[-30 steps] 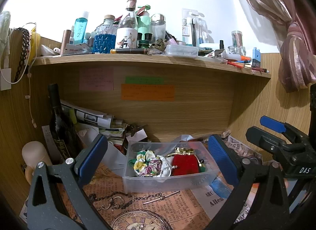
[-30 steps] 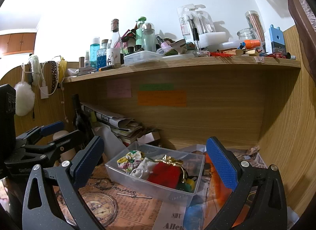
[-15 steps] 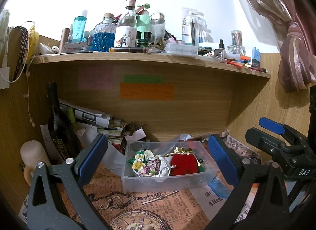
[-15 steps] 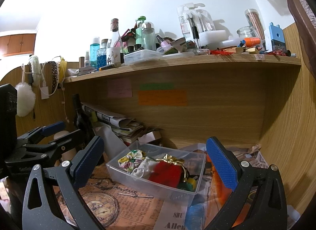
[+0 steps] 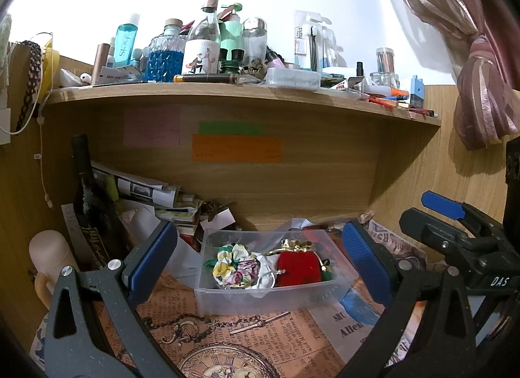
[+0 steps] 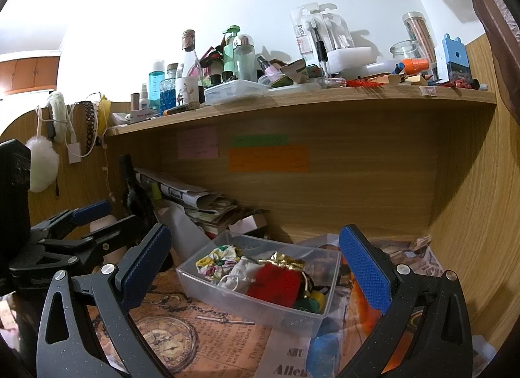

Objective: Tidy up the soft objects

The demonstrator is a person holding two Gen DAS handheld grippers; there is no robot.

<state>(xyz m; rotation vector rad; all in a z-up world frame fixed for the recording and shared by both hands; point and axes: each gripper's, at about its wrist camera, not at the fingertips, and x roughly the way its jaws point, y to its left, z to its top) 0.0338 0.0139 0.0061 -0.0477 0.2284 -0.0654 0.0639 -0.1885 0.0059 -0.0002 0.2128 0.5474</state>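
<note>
A clear plastic box (image 5: 260, 296) stands on the printed paper under the shelf; it also shows in the right wrist view (image 6: 247, 300). In it lie a floral scrunchie (image 5: 232, 267), a white cloth pouch (image 6: 239, 272) and a red pouch with a gold top (image 5: 299, 264), which also shows in the right wrist view (image 6: 276, 280). My left gripper (image 5: 258, 261) is open and empty, a little short of the box. My right gripper (image 6: 255, 264) is open and empty, in front of the box. Each gripper shows at the edge of the other's view.
A dark bottle (image 5: 87, 202) and a heap of papers (image 5: 152, 192) stand at the back left. A cream cup (image 5: 48, 254) is at the left. The shelf above (image 5: 227, 92) holds several bottles and jars. Wooden walls close the nook on both sides.
Both grippers have drifted very slightly; the box and the soft things in it have not moved.
</note>
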